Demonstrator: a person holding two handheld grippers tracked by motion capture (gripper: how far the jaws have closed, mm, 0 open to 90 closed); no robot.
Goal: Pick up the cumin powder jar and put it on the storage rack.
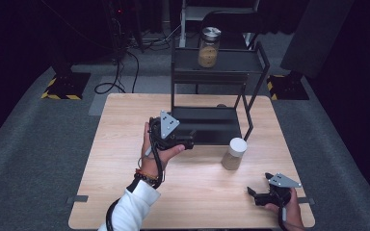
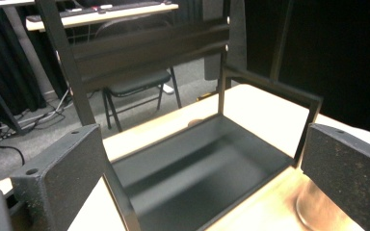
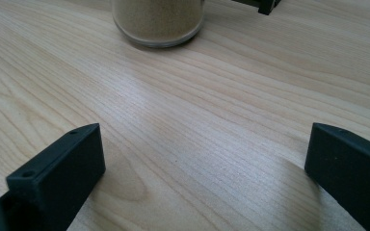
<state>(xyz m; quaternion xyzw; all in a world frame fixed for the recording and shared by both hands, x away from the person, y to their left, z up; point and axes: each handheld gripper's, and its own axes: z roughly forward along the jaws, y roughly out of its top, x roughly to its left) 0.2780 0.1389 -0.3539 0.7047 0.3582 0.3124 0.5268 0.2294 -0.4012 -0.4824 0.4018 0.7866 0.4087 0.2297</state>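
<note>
While jaws gape, jar [image 1: 234,153] beside rack [image 1: 207,126]

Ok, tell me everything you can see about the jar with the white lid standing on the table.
The jar is a clear, round container with a flat white lid, closed, filled most of the way with a tan, sandy-looking powder. It stands upright on the light wooden table, just in front of the black shelf rack's right front corner, apart from it. Nothing holds it: the right gripper lies nearer the person, open, facing its base.
</note>
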